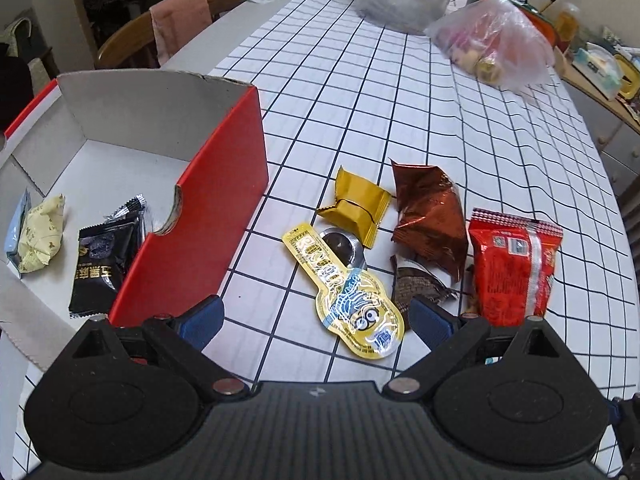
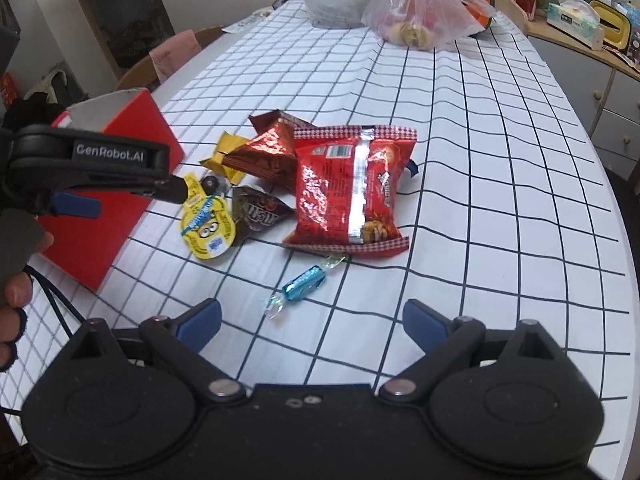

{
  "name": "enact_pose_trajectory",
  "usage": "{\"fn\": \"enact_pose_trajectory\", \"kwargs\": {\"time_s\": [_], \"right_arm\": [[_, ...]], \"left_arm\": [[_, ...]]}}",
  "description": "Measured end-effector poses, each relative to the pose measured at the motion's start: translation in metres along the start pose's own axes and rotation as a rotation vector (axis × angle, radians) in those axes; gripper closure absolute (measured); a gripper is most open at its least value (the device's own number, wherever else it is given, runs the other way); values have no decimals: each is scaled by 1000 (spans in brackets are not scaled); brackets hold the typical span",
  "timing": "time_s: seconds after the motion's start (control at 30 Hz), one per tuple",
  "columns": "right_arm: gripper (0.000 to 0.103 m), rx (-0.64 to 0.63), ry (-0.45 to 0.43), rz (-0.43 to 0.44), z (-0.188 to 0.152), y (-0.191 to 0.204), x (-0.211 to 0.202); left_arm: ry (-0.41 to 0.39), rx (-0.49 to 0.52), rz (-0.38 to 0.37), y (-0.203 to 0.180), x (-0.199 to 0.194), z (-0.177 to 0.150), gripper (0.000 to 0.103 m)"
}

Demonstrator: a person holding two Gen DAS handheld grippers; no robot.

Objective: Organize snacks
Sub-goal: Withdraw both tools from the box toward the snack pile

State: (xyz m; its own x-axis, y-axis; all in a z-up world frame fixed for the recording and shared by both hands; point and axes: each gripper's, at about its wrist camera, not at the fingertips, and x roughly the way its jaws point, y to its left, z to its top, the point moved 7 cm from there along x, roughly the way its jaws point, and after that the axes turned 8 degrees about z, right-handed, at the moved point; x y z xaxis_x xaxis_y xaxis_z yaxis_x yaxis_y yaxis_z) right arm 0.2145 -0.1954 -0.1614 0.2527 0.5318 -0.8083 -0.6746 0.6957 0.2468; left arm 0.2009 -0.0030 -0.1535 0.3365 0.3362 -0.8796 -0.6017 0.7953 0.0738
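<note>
**Both claws spread wide over the snack pile**

Left of frame, the red box [image 1: 224,208] holds a black packet [image 1: 102,262]. At centre, the left gripper [image 1: 316,320] gapes empty above the yellow pouch [image 1: 352,300]. The right gripper [image 2: 312,320] gapes empty below the blue candy [image 2: 304,282]; the red bag [image 2: 352,192] lies above.

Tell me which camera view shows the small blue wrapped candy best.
The right wrist view: the blue candy lies whole and unobstructed on the checked tablecloth, in front of the red snack bag. In the left wrist view I cannot find it; it seems hidden behind the gripper.
</note>
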Motion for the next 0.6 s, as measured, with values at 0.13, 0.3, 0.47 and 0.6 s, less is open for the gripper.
{"fn": "enact_pose_trajectory", "kwargs": {"time_s": [0.13, 0.3, 0.47, 0.6], "right_arm": [[8, -7, 24, -5, 3, 1, 14], [12, 16, 40, -29, 12, 0, 31], [17, -8, 57, -60, 16, 2, 41], [21, -12, 67, -80, 17, 4, 45]], "left_arm": [[40, -13, 38, -4, 17, 5, 4], [69, -42, 37, -11, 29, 15, 5], [126, -96, 23, -14, 44, 19, 7], [162, -114, 31, -16, 55, 17, 13]]}}
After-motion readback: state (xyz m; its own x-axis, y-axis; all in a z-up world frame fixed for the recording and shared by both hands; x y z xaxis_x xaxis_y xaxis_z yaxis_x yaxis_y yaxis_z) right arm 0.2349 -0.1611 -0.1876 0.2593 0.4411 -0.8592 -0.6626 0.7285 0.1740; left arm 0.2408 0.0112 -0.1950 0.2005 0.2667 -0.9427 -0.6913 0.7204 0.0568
